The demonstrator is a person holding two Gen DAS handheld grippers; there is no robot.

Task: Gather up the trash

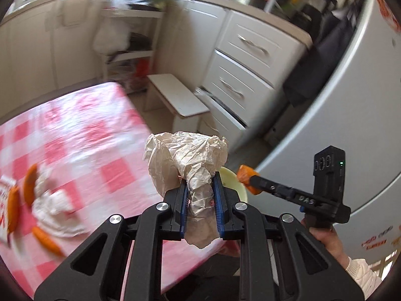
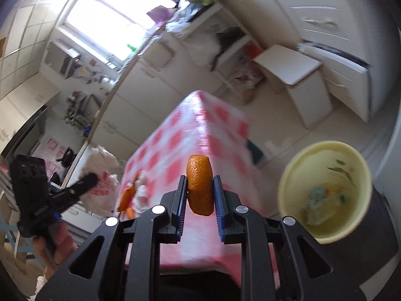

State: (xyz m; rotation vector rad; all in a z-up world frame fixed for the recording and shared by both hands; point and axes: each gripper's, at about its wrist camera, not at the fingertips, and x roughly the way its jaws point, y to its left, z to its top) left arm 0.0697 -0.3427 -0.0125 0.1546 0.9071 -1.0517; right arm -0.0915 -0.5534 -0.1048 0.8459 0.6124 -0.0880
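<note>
My left gripper (image 1: 200,175) is shut on a crumpled beige paper wrapper (image 1: 186,160), held over the corner of the pink checked table (image 1: 82,135). My right gripper (image 2: 200,180) is shut on a piece of orange peel (image 2: 200,183); the same peel (image 1: 246,178) shows at the right gripper's tip in the left wrist view. A pale yellow bin (image 2: 323,190) with scraps inside stands on the floor to the right of the table; its rim (image 1: 235,183) peeks out behind the wrapper. More orange peels (image 1: 30,183) and a crumpled white tissue (image 1: 55,205) lie on the table at the left.
White drawers (image 1: 245,70) and a grey fridge (image 1: 351,115) stand beyond the table. A small white stool (image 1: 178,95) is on the floor near the table's far corner. A person's hand (image 1: 325,235) holds the right gripper's handle. A printed packet (image 1: 5,200) lies at the table's left edge.
</note>
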